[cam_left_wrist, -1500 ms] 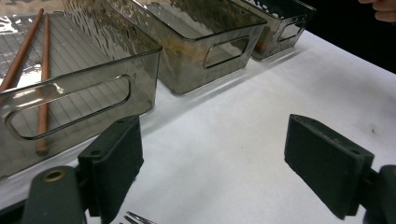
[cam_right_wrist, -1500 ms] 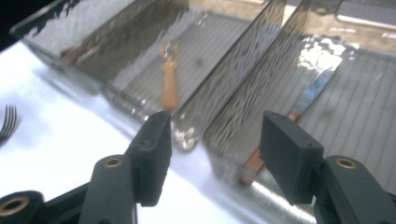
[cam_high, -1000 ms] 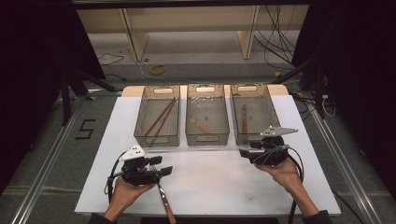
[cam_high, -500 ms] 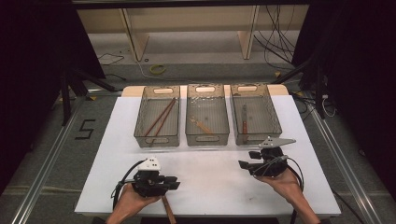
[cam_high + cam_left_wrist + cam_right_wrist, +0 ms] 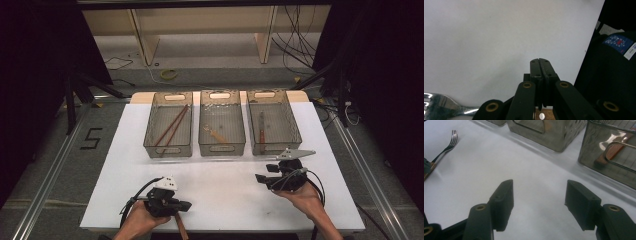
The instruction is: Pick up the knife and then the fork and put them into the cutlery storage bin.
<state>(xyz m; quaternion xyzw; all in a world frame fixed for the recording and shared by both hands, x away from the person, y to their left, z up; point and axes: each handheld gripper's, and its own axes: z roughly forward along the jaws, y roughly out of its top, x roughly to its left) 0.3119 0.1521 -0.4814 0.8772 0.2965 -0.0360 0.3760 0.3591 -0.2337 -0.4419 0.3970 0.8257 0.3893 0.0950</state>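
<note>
A fork with a wooden handle lies near the table's front edge; its brown handle [image 5: 181, 229] sticks out from under my left gripper [image 5: 187, 205]. In the left gripper view the jaws [image 5: 540, 60] have just been closing and now meet, with nothing visible between the pads. The fork's tines [image 5: 436, 103] show at lower left, and its neck runs crosswise under the base of the jaws. My right gripper [image 5: 260, 177] hovers over bare table at the right, with its jaws [image 5: 539, 195] wide open around nothing. The right gripper view has the fork [image 5: 449, 142] at its far left.
Three clear bins stand in a row at the back. The left bin [image 5: 150, 145] holds chopsticks [image 5: 171, 126], the middle bin [image 5: 222, 149] a small utensil [image 5: 216, 134], the right bin [image 5: 295, 135] a wooden-handled knife [image 5: 261, 131]. The white table top [image 5: 225, 185] spreads between the bins and the hands.
My left hand has come nearer the front edge and settled over the fork, and its jaws went from open to shut. My right hand has barely shifted.
</note>
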